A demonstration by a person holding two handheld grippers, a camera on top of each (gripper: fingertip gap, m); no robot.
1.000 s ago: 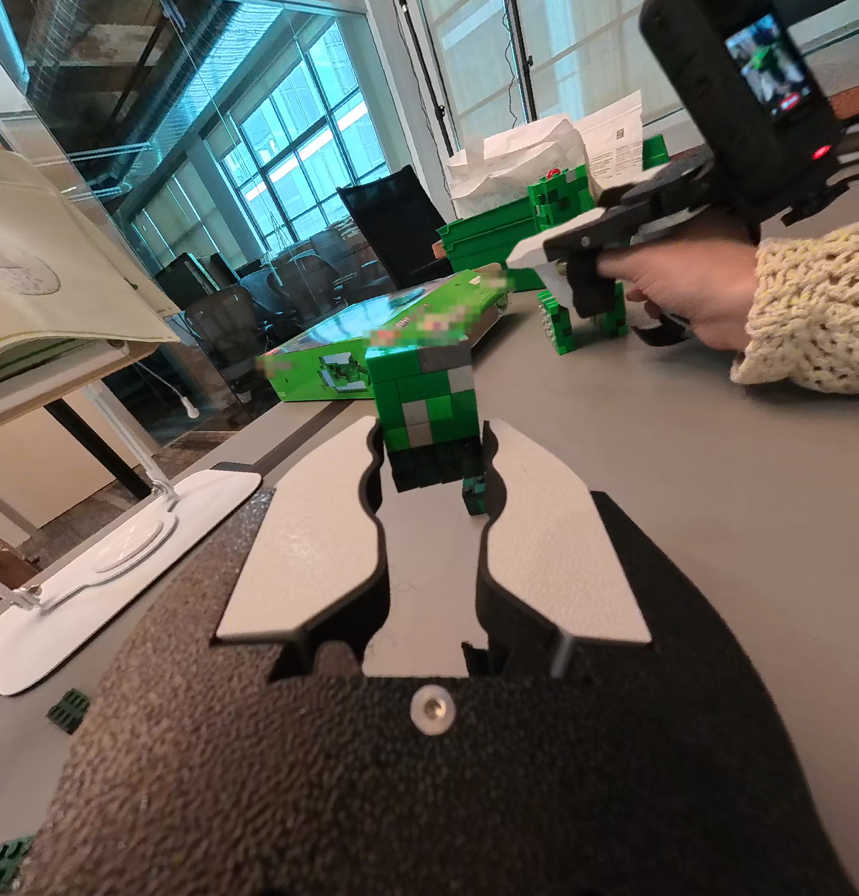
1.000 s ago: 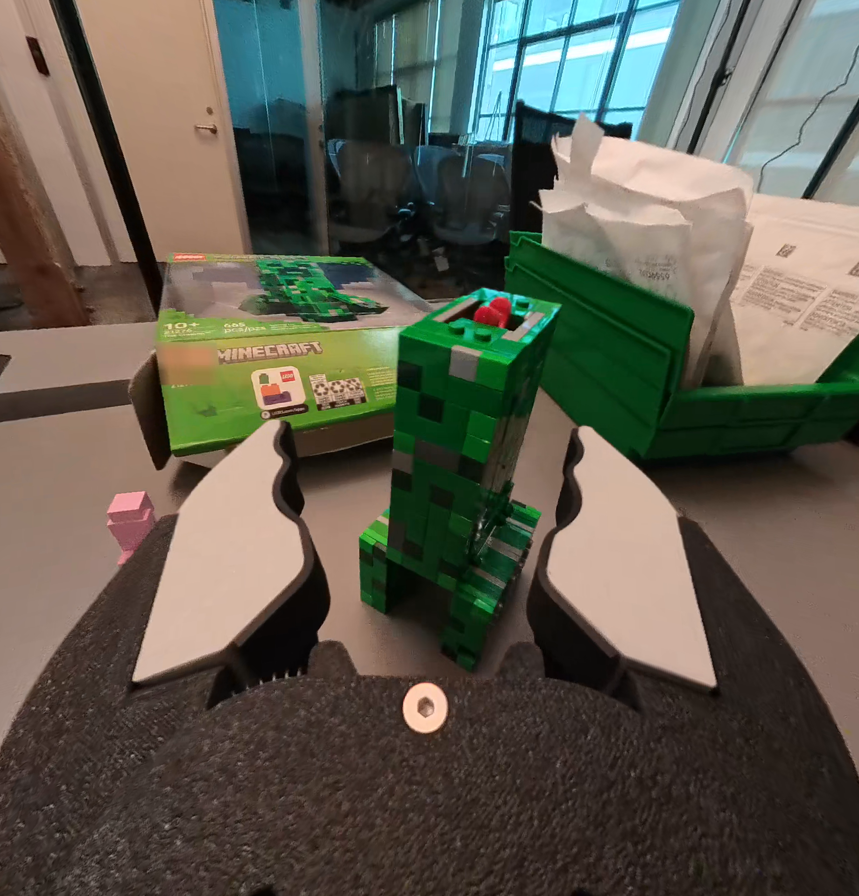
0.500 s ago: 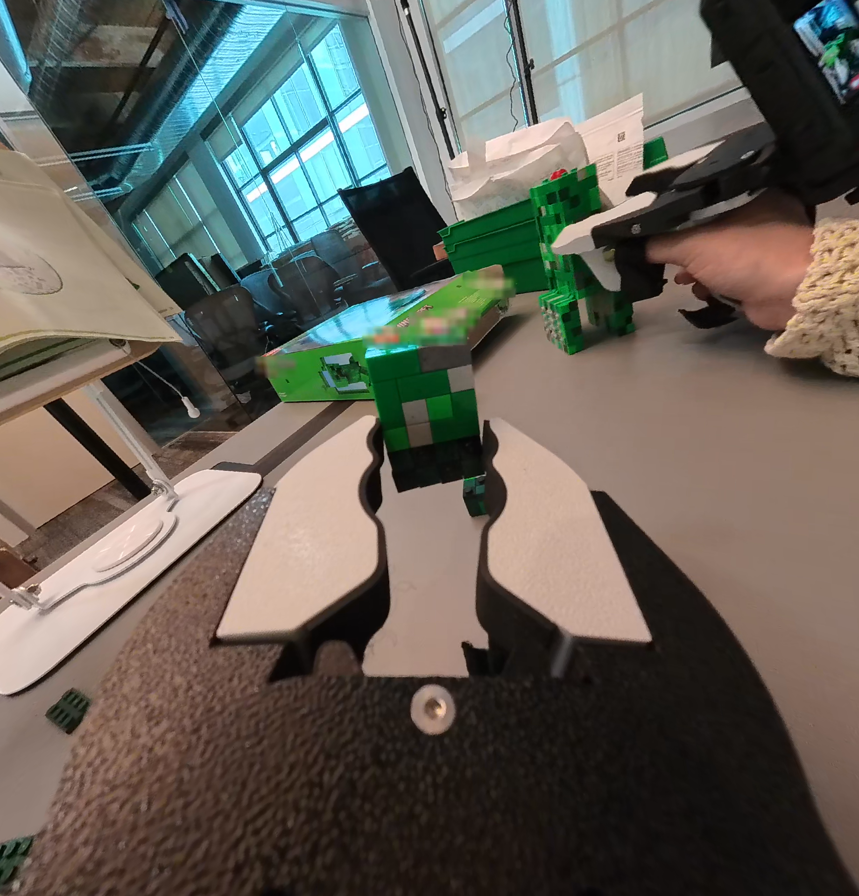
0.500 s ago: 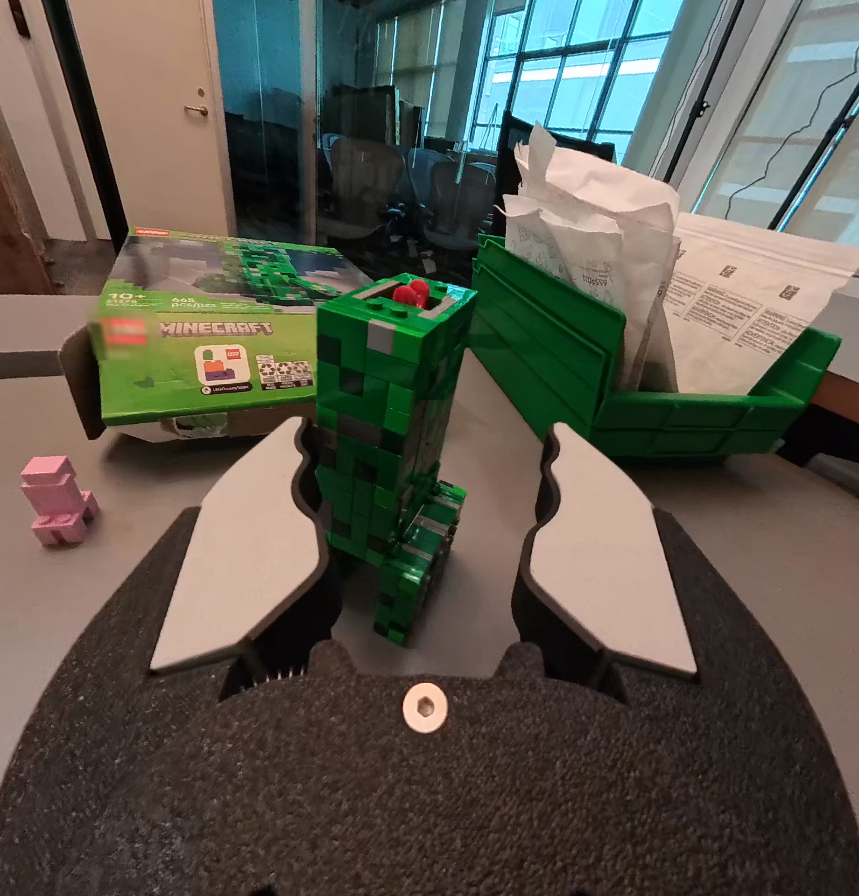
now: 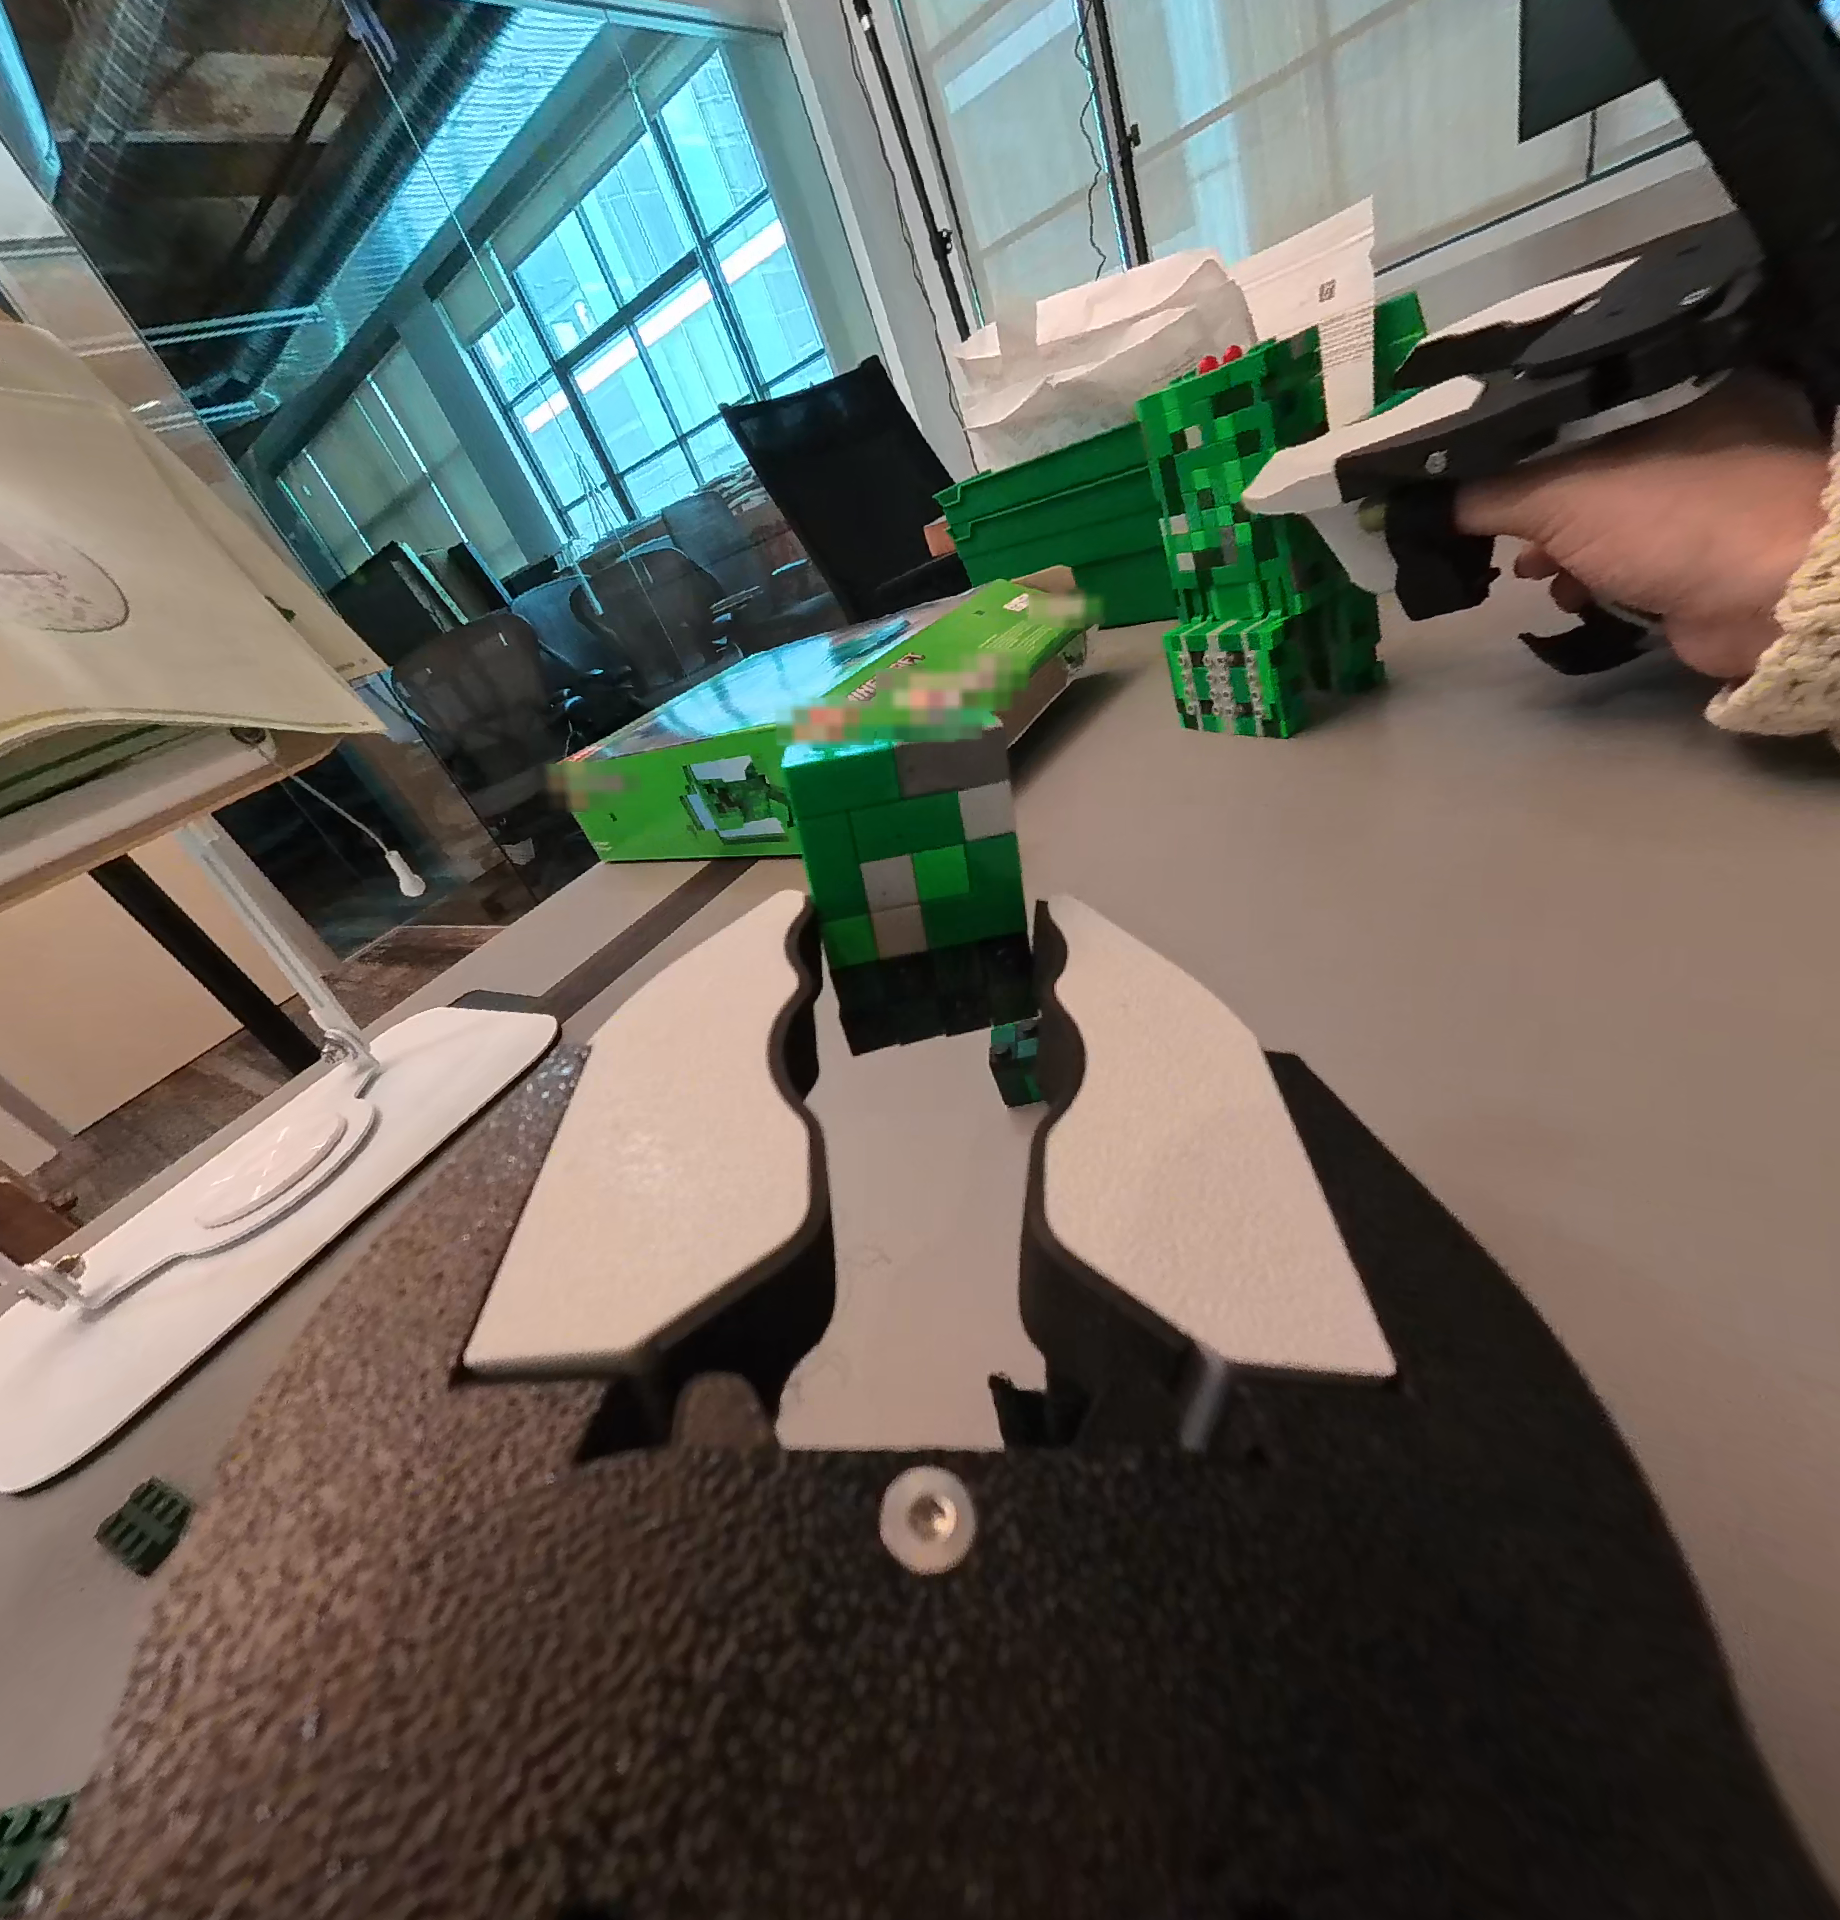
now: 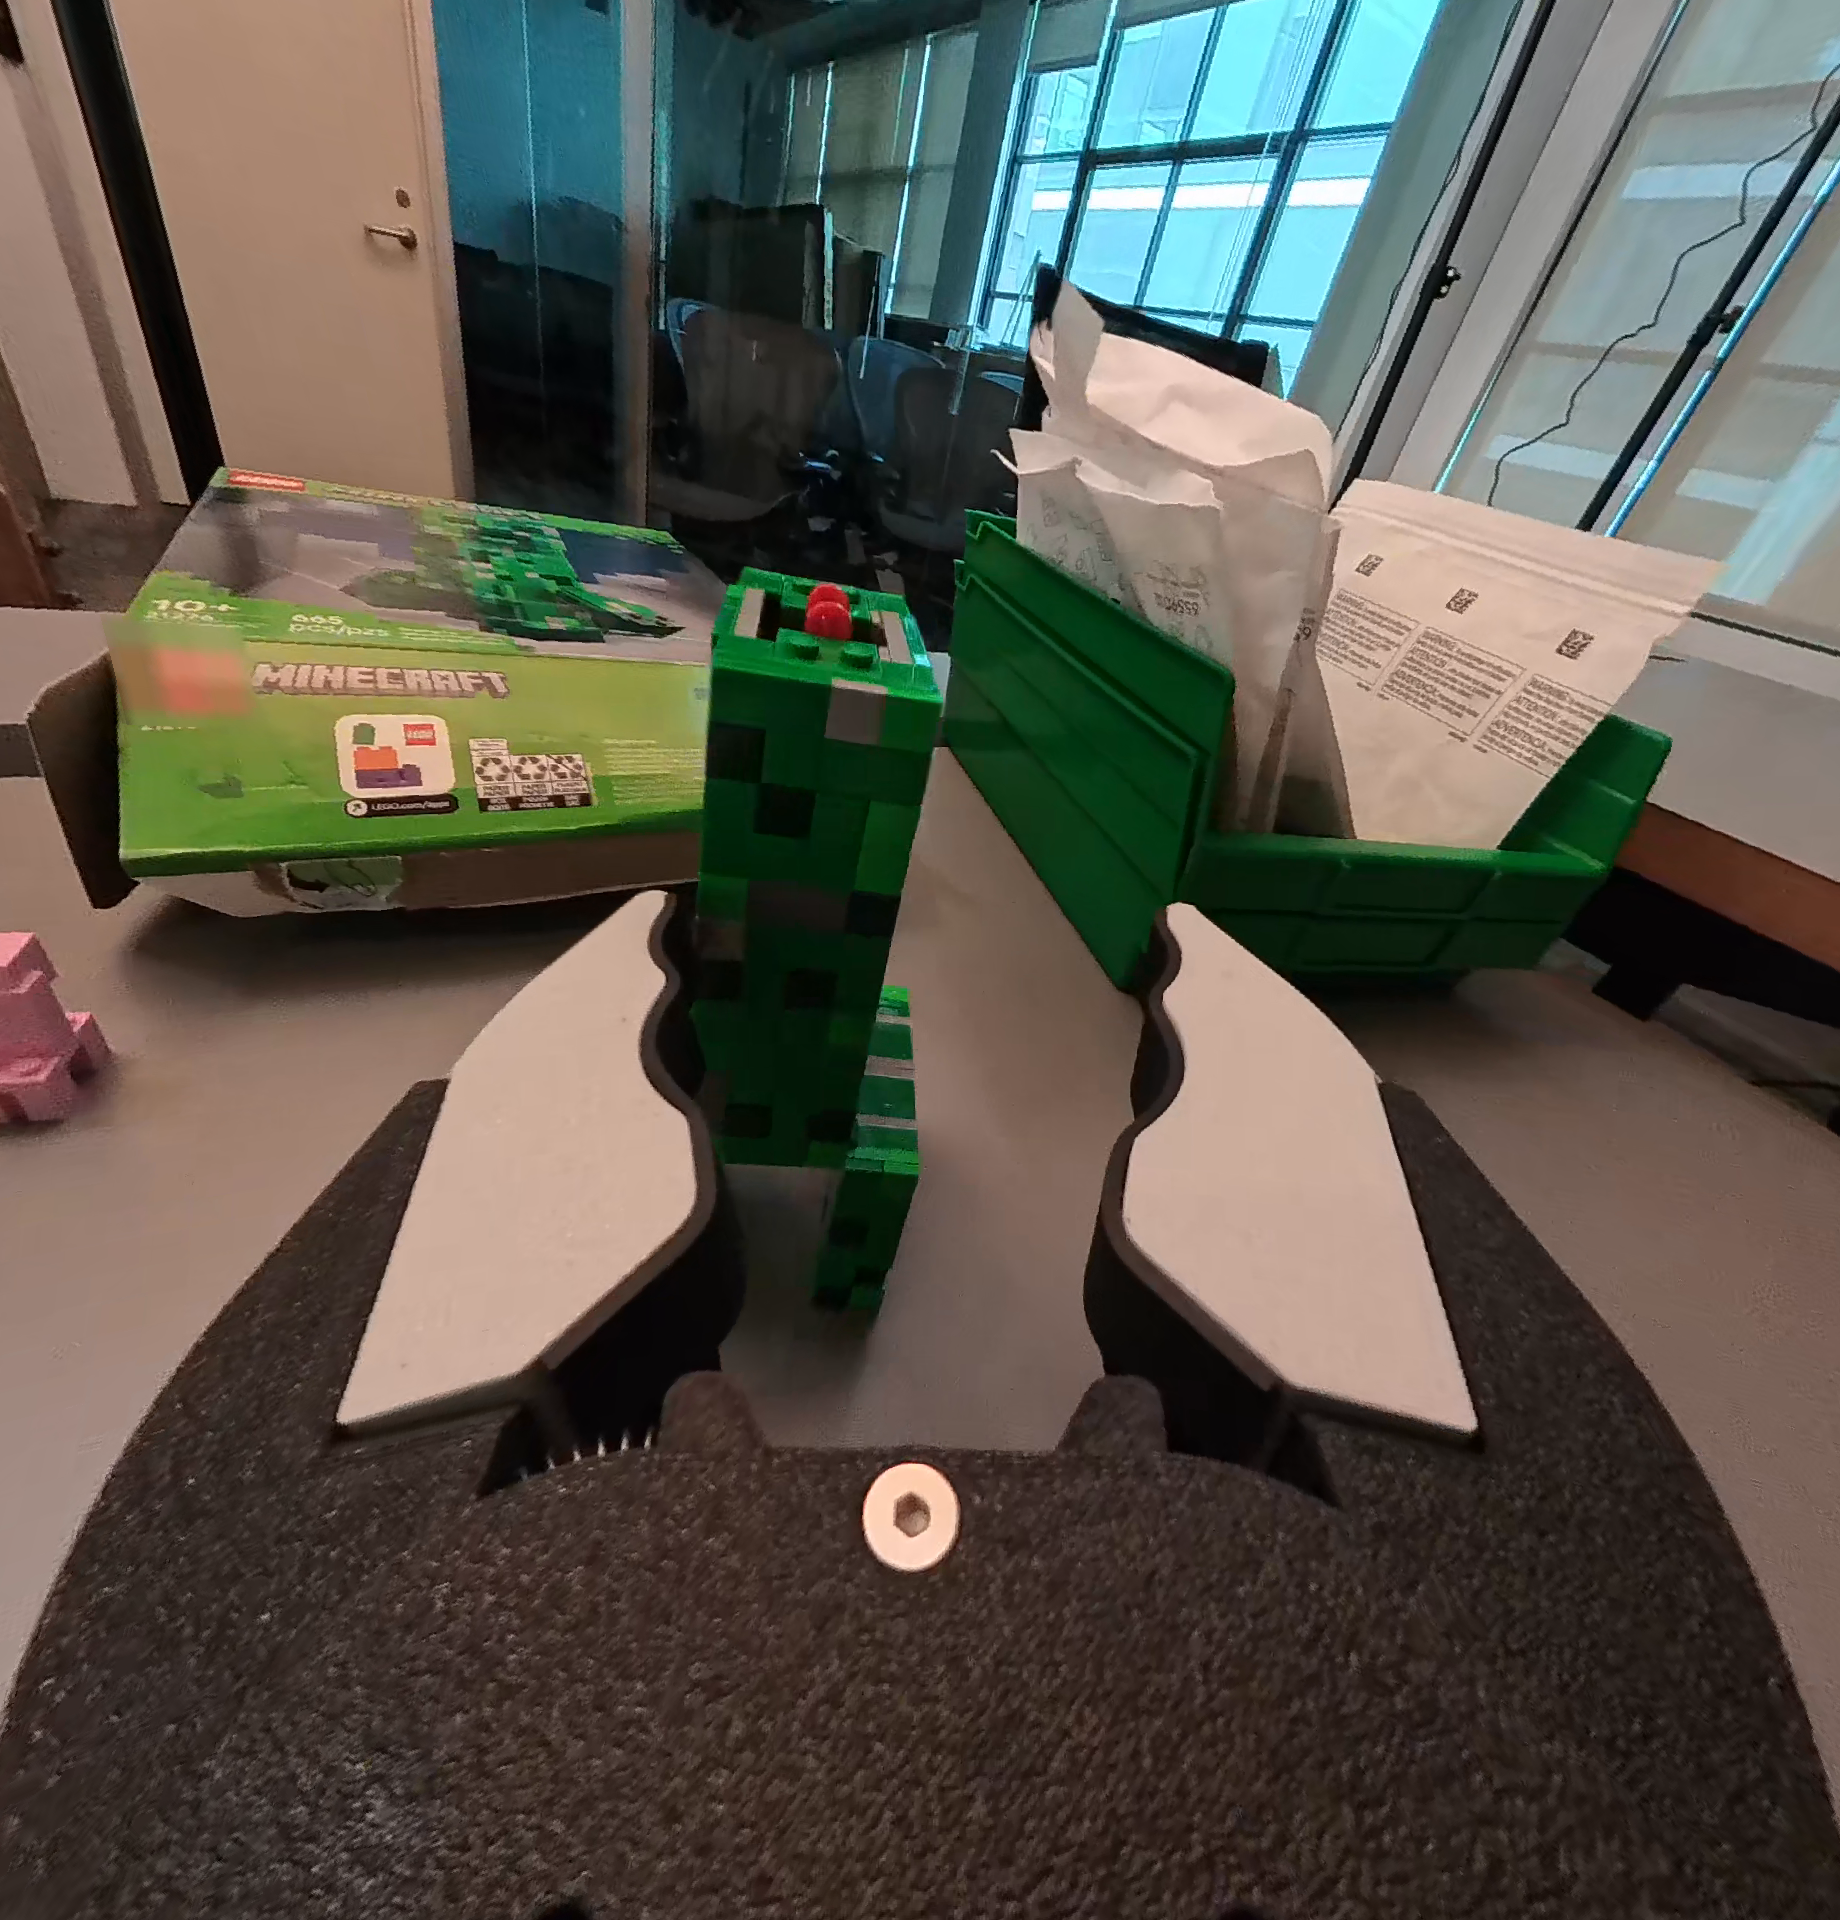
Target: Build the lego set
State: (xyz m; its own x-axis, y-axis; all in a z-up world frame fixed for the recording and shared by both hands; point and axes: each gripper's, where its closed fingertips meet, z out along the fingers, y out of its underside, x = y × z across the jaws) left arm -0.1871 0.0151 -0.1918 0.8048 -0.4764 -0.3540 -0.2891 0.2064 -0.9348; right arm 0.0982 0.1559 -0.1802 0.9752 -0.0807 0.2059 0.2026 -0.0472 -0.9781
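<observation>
Two green brick builds stand on the one grey table (image 6: 1518, 1195): a tall body (image 6: 807, 883) with two red studs (image 6: 825, 610) on top, and a cube-shaped block (image 5: 911, 883). There is one set box (image 6: 376, 727), one pink brick figure (image 6: 17, 1029), one green bin (image 6: 1363, 894) holding two white bags (image 6: 1207, 540) (possibly more behind them), and one white stand (image 5: 220, 1184). Two hand-held grippers appear, the left (image 5: 921, 997) and the right (image 6: 911, 977), plus three loose dark green plates (image 5: 145, 1524).
</observation>
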